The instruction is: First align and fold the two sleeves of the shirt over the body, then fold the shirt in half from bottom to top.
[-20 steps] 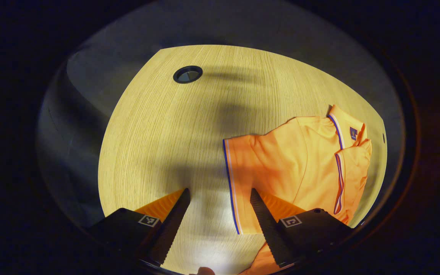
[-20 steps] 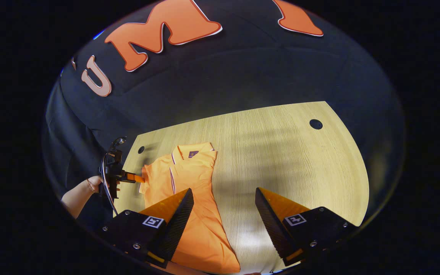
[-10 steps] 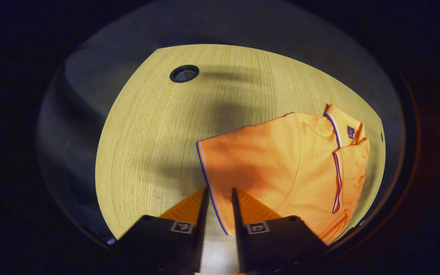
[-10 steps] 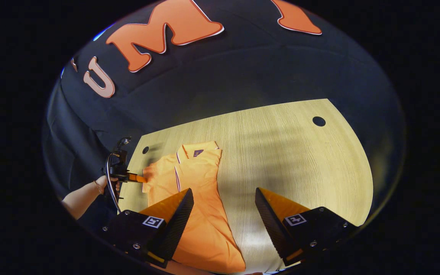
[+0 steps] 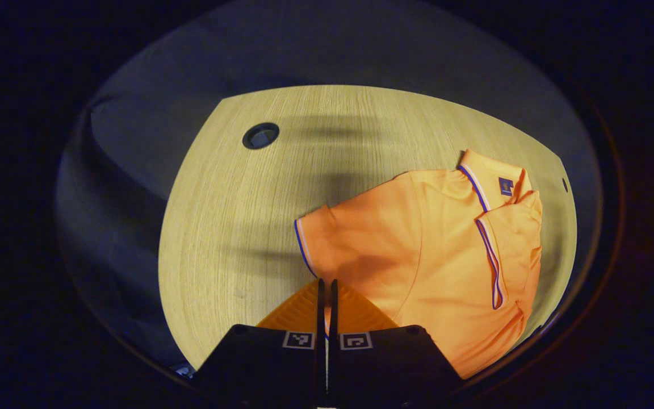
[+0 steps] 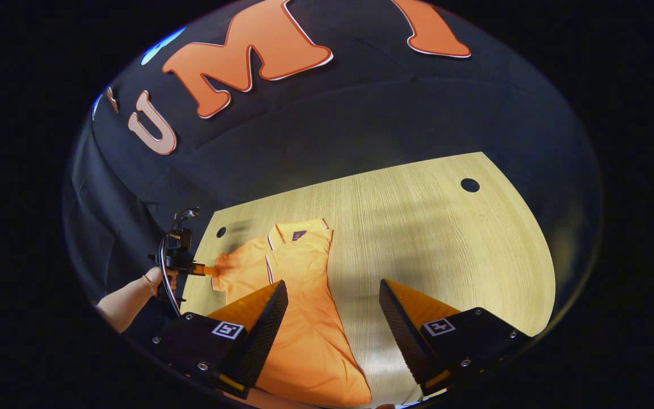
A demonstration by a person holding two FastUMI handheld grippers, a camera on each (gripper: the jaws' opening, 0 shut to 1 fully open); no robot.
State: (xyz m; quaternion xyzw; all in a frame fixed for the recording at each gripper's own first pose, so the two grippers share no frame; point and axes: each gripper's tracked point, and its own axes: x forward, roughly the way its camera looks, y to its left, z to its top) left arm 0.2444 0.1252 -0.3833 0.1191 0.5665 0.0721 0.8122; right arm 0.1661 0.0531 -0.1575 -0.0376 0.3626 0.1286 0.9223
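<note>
Left gripper (image 5: 326, 289): fingers pressed together on the striped cuff edge of the sleeve (image 5: 327, 238), pinching it just above the table (image 5: 230, 227). Seen from the right gripper view as a small device (image 6: 182, 266) held by a hand (image 6: 159, 278) at the table's left edge, tips at the sleeve end.

Right gripper (image 6: 332, 295): fingers spread wide, nothing between them, hovering above the lower part of the shirt (image 6: 304, 318) and bare wood.

Shirt: orange polo, lying flat on the light wooden table, collar (image 5: 494, 179) toward the far edge, striped placket running down the front. Far sleeve already folded over the body; near sleeve stretched out sideways toward the left gripper. Hem end reaching toward the right gripper, passing under its left finger.

Two round cable holes in the tabletop, one (image 5: 260, 136) beyond the sleeve, one (image 6: 469, 185) well apart at the far right. Dark cloth wall behind.
</note>
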